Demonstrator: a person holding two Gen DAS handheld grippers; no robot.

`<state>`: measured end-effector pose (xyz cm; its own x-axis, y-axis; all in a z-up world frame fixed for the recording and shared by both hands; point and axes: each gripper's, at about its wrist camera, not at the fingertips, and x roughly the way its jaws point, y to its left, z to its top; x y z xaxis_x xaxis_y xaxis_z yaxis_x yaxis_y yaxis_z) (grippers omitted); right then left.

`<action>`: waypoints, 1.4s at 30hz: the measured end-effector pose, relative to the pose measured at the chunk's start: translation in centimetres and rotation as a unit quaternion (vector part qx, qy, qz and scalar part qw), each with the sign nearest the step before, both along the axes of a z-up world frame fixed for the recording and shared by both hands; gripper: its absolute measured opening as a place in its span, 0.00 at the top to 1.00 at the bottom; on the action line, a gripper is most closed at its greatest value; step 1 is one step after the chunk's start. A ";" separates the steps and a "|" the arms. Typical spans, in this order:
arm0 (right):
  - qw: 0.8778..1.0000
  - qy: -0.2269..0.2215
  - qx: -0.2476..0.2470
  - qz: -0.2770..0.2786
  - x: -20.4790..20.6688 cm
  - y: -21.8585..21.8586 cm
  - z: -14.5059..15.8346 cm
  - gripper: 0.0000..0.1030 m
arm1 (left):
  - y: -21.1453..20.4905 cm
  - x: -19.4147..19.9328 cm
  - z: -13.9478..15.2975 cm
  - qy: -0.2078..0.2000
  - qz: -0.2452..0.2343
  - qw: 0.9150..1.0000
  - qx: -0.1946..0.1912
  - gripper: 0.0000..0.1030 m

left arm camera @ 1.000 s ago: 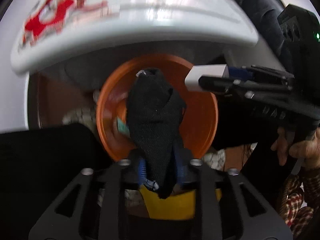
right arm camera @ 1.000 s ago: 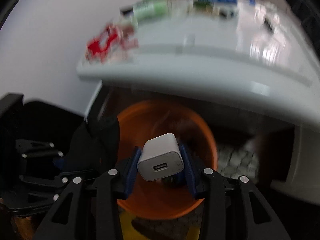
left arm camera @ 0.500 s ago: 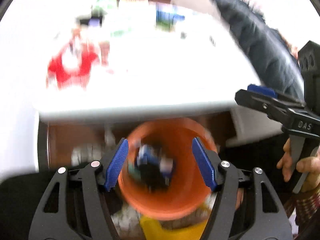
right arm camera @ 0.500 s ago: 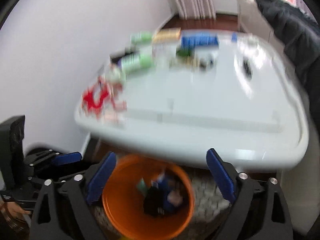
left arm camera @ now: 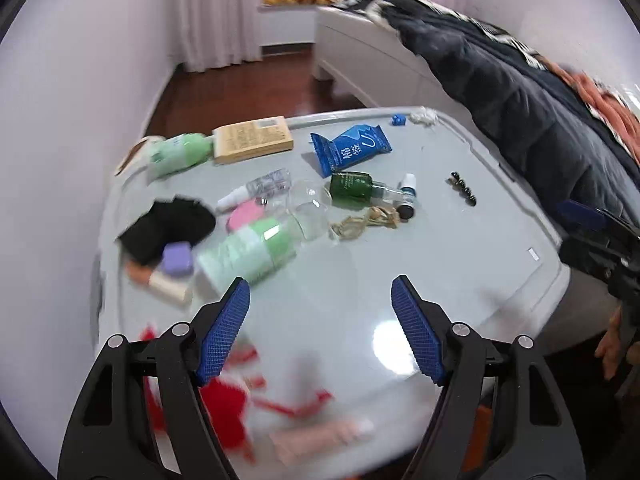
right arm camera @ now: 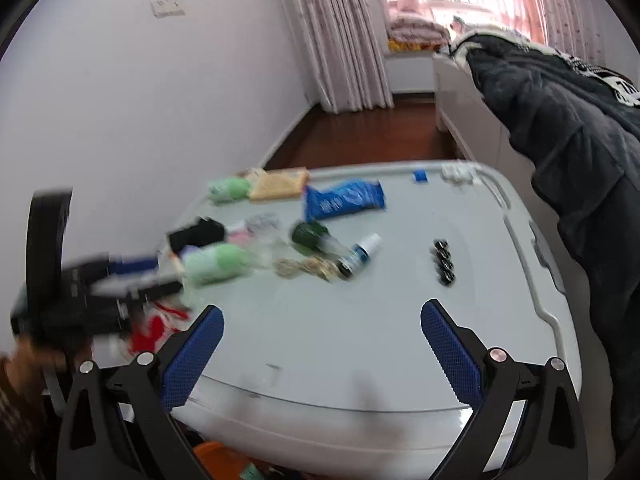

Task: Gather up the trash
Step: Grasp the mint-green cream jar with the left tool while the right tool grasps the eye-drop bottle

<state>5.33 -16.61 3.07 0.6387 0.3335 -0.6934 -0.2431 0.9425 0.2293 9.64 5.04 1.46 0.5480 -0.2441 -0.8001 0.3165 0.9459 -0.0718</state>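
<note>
**Left wrist view: both hand-held grippers released above the cluttered table**

Left wrist view shows my left hand-held gripper spread wide with nothing between its blue pads, hanging over the near part of the grey table. Just under and before its left finger lies a blurred red scrap with a pale pink piece beside it at the near edge. A little further out is a pale green bottle on its side, with a small purple block and a peach tube to its left, and a black cloth behind those. A clear plastic wrapper touches the green bottle's far end, a tan tangle of string lies next to it, and a dark green bottle lies just beyond. A blue packet and a tan box sit toward the far side, a second green bottle left of the box. A short row of black beads lies apart on the right.

From the right wrist, my right hand-held gripper is likewise open and holds nothing, above the table's near edge. The left one appears there as a dark blur at the left. Below the table edge, an orange bin peeks out between the fingers. A dark coat hangs over the white bed to the right.
</note>
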 end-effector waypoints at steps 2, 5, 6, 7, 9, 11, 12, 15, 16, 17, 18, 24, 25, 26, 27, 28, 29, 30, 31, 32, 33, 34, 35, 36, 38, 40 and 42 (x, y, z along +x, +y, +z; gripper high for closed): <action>1.000 0.006 0.001 -0.001 0.4 -0.2 -0.4 0.05 | 1.0 2.3 -1.0 0.014 -0.019 1.000 0.002 0.30; 1.000 0.005 -0.005 0.002 0.4 -0.4 -0.4 0.05 | 2.1 5.3 -2.7 0.035 -0.028 0.999 0.019 0.30; 1.000 0.004 -0.005 0.003 0.4 -0.4 -0.3 0.05 | 2.2 5.9 -3.3 0.035 -0.029 0.998 0.036 0.30; 1.000 0.005 -0.004 0.007 0.5 -0.3 -0.3 0.05 | 2.3 6.6 -3.9 0.038 -0.036 0.997 0.057 0.30; 1.000 0.010 -0.004 0.010 0.6 -0.1 -0.5 0.05 | 2.4 7.2 -4.5 0.039 -0.049 0.996 0.071 0.30; 1.000 0.023 -0.001 0.015 1.0 0.1 -0.9 0.05 | 2.0 7.6 -5.1 0.050 -0.071 0.994 0.072 0.30; 0.999 0.029 0.002 0.015 1.1 0.0 -1.1 0.05 | 1.7 7.7 -5.5 0.052 -0.079 0.992 0.083 0.30; 0.999 0.044 0.016 0.014 1.4 -0.1 -1.5 0.05 | 0.8 8.3 -6.9 0.065 -0.097 0.986 0.120 0.30; 0.999 0.043 0.015 0.011 1.5 -0.2 -1.5 0.05 | 0.7 8.7 -7.4 0.081 -0.095 0.986 0.114 0.31; 0.999 0.042 0.013 0.010 1.5 -0.2 -1.4 0.05 | 0.6 8.9 -7.8 0.095 -0.090 0.985 0.109 0.40; 0.999 0.040 0.012 0.009 1.4 -0.2 -1.4 0.05 | 0.5 8.9 -8.1 0.103 -0.080 0.986 0.108 0.49; 0.999 0.037 0.015 0.009 1.3 -0.3 -1.1 0.05 | 0.1 7.6 -8.1 0.104 -0.034 0.991 0.080 0.55; 0.999 0.037 0.015 0.009 1.3 -0.4 -1.1 0.05 | -0.2 7.0 -7.9 0.103 -0.029 0.991 0.077 0.55; 0.999 0.038 0.015 0.007 1.3 -0.5 -1.1 0.05 | -0.4 6.4 -7.5 0.100 -0.025 0.992 0.075 0.55; 0.999 0.039 0.016 0.004 1.4 -0.7 -1.2 0.05 | -0.6 5.9 -7.1 0.097 -0.022 0.992 0.075 0.55; 0.999 0.039 0.016 0.000 1.5 -0.9 -1.3 0.05 | -0.8 5.1 -6.5 0.091 -0.015 0.993 0.073 0.55; 0.999 0.040 0.014 -0.005 1.6 -1.1 -1.4 0.05 | -1.1 4.5 -5.9 0.085 -0.009 0.994 0.069 0.55; 0.999 0.039 0.012 -0.011 1.7 -1.4 -1.5 0.05 | -1.3 3.7 -5.2 0.077 -0.003 0.995 0.063 0.55; 0.999 0.038 0.010 -0.017 1.9 -1.6 -1.6 0.05 | -1.3 2.6 -4.2 0.070 0.005 0.997 0.042 0.55; 0.999 0.036 0.006 -0.025 2.1 -1.8 -1.8 0.05 | -1.3 1.5 -3.5 0.064 0.014 0.998 0.025 0.55; 0.999 0.036 0.003 -0.031 2.5 -1.9 -2.0 0.05 | -1.4 0.6 -2.9 0.057 0.018 0.998 0.017 0.55; 0.999 0.039 0.000 -0.035 2.9 -1.9 -2.3 0.05 | -1.7 -0.6 -2.2 0.047 0.025 0.999 0.002 0.55; 0.998 0.044 0.000 -0.039 3.4 -1.7 -2.6 0.05 | -1.8 -1.5 -1.7 0.042 0.032 0.999 -0.010 0.55; 0.998 0.048 0.000 -0.040 3.9 -1.5 -2.9 0.05 | -2.2 -2.2 -1.5 0.037 0.038 0.998 -0.022 0.55; 0.998 0.052 -0.019 -0.043 5.3 -0.7 -3.4 0.05 | -2.2 -4.0 -1.2 0.025 0.045 0.998 -0.042 0.55; 0.997 0.048 -0.045 -0.043 7.2 0.3 -3.9 0.09 | -2.6 -4.7 -1.5 0.021 0.044 0.997 -0.054 0.55; 0.996 0.050 -0.054 -0.041 9.1 1.0 -4.5 0.14 | -3.4 -4.4 -1.8 0.020 0.030 0.998 -0.055 0.55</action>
